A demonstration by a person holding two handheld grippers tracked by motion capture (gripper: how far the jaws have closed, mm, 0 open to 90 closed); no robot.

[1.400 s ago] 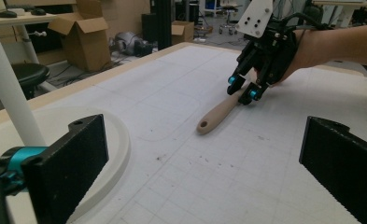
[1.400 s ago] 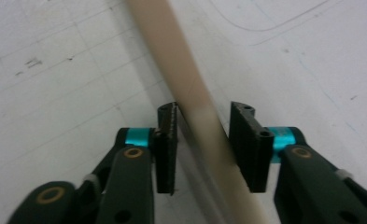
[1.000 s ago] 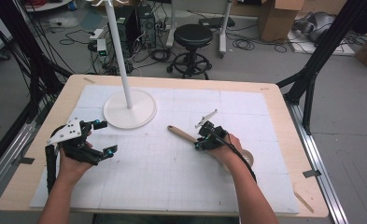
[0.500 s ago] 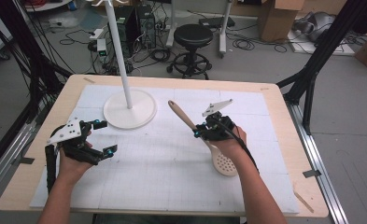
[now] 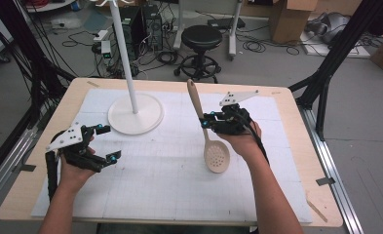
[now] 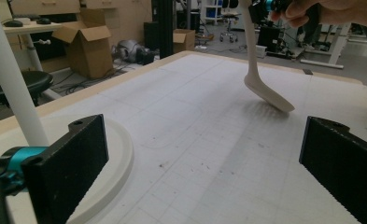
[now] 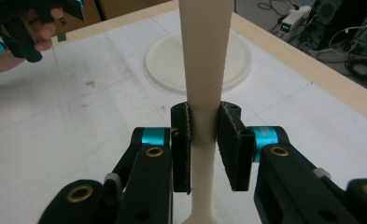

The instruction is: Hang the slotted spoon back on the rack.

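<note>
Right gripper point(image 5: 207, 122) pinches the slotted spoon point(image 5: 209, 135) at mid-handle, held off the white mat point(image 5: 179, 185), bowl down (handle tilted toward the far edge). Left gripper point(image 5: 106, 144) jaws spread wide, empty, beside the stand's round white base point(image 5: 135, 114).

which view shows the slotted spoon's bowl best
The high view: the slotted spoon shows whole, its holed bowl facing the camera. The left gripper view shows the bowl edge-on. The right gripper view shows its handle clamped in the right claw.

Grey floor point(image 5: 354, 146); black stool point(image 5: 201, 36); tangled cables point(image 5: 164, 56); cardboard boxes point(image 5: 289, 14)
</note>
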